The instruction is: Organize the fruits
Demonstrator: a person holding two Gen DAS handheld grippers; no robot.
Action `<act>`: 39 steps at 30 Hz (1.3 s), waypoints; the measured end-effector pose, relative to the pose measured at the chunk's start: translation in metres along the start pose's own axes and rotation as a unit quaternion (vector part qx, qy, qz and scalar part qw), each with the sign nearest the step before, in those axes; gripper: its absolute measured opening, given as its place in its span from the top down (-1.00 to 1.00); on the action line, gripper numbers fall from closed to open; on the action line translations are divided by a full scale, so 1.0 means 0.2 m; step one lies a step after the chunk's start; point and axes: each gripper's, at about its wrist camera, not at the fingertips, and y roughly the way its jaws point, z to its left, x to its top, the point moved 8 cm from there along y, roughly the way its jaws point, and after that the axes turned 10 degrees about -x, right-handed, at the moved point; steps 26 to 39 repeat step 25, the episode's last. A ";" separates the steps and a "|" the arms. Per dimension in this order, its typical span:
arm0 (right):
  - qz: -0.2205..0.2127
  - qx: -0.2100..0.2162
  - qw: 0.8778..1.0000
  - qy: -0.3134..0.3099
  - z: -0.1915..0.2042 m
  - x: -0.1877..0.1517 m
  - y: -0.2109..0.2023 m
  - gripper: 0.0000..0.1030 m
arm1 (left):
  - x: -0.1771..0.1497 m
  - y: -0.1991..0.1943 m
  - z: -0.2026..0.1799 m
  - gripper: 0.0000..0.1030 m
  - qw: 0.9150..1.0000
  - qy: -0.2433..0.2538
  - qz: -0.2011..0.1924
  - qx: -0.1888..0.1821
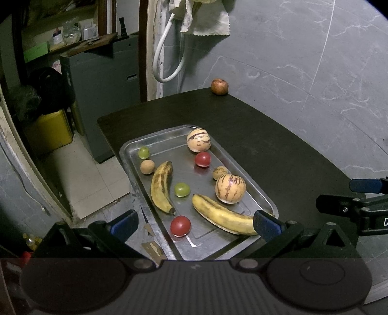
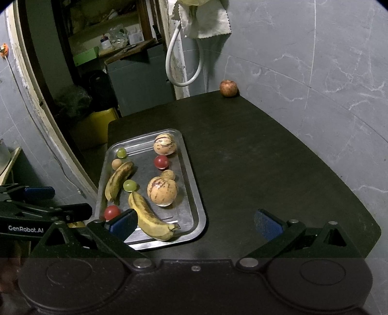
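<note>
A steel tray (image 1: 225, 244) (image 2: 194, 206) lies on the dark table's left part. It holds two bananas (image 1: 223, 215) (image 1: 161, 186), two striped pale melons (image 1: 230, 188) (image 1: 198, 140), two red tomatoes (image 1: 180, 225) (image 1: 203, 159), two green grapes (image 1: 181, 189) (image 1: 143, 152) and two small brown fruits (image 1: 147, 166) (image 1: 219, 172). A red apple (image 1: 219, 86) (image 2: 228, 88) sits alone at the table's far edge. My left gripper (image 1: 194, 224) is open and empty above the tray's near end. My right gripper (image 2: 194, 224) is open and empty just right of the tray.
The dark table (image 2: 266, 157) stands against a grey marble wall (image 2: 315, 72). A grey cabinet (image 1: 101, 97), a yellow container (image 1: 52, 130) and shelves are to the left, off the table edge. A white hose (image 1: 167, 60) and a cloth (image 1: 208, 21) hang at the back.
</note>
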 end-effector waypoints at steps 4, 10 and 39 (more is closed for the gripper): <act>0.000 -0.001 1.000 0.000 -0.01 0.00 0.01 -0.99 | 0.00 0.00 0.00 -0.99 1.000 0.000 0.000 0.000; 0.001 -0.001 1.000 0.001 -0.02 0.01 0.02 -0.99 | 0.01 0.00 0.00 -0.99 1.000 -0.002 -0.002 0.002; 0.001 -0.002 1.000 0.001 -0.05 0.01 0.04 -0.99 | 0.08 -0.03 0.00 -0.99 0.998 -0.001 -0.054 0.037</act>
